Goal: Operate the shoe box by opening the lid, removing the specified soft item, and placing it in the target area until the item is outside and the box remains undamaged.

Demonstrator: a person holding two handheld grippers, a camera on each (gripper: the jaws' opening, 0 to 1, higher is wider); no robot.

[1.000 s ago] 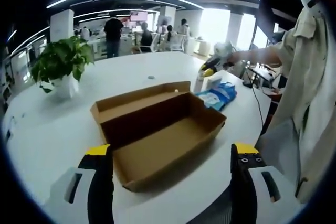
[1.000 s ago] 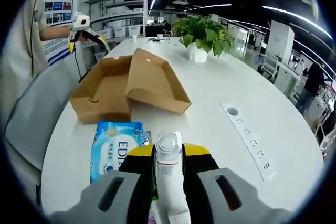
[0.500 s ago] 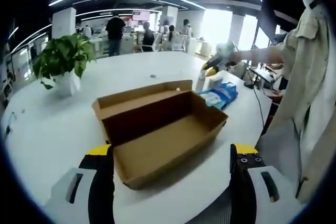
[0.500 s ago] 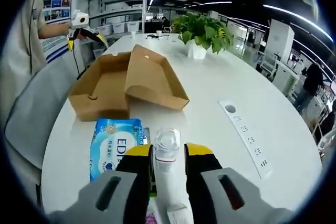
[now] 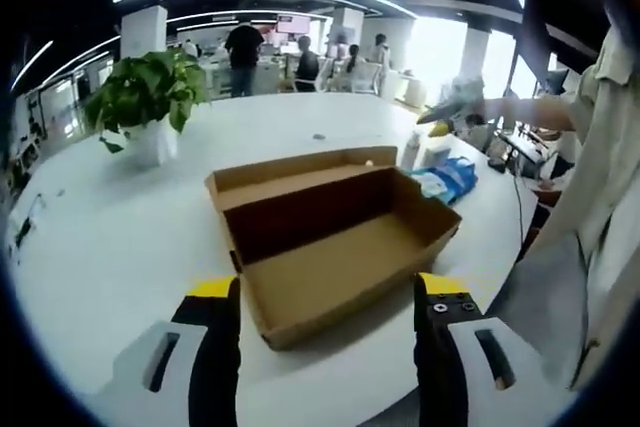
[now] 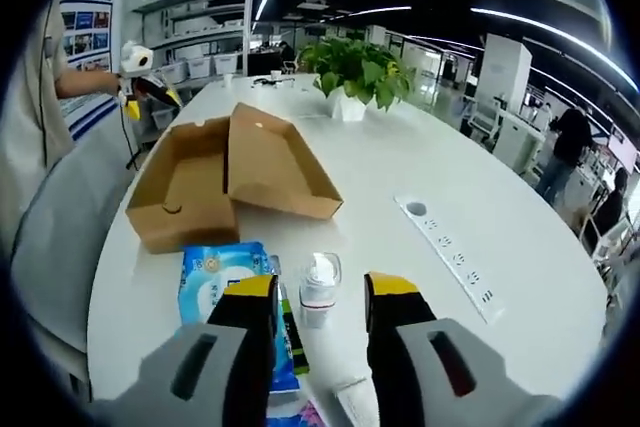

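The brown shoe box (image 5: 340, 247) lies open on the white table, its lid (image 5: 290, 169) folded back and its inside bare. My left gripper (image 5: 327, 292) hovers open just before the box's near end. A blue wipes pack (image 6: 225, 282) lies flat on the table outside the box, left of my right gripper (image 6: 321, 287). That gripper is open, its jaws standing apart on either side of a small white bottle (image 6: 318, 299) upright on the table. The pack (image 5: 447, 177) and bottle (image 5: 410, 150) also appear past the box's far end.
A potted plant (image 5: 150, 97) stands on the table's far side. A white power strip (image 6: 448, 247) lies to the right of my right gripper. The person in a beige coat (image 5: 590, 177) stands at the table's edge. People stand in the office behind.
My right gripper has opened, let go of the white bottle and drawn back a little. The left gripper view has shifted slightly; the box has not moved.
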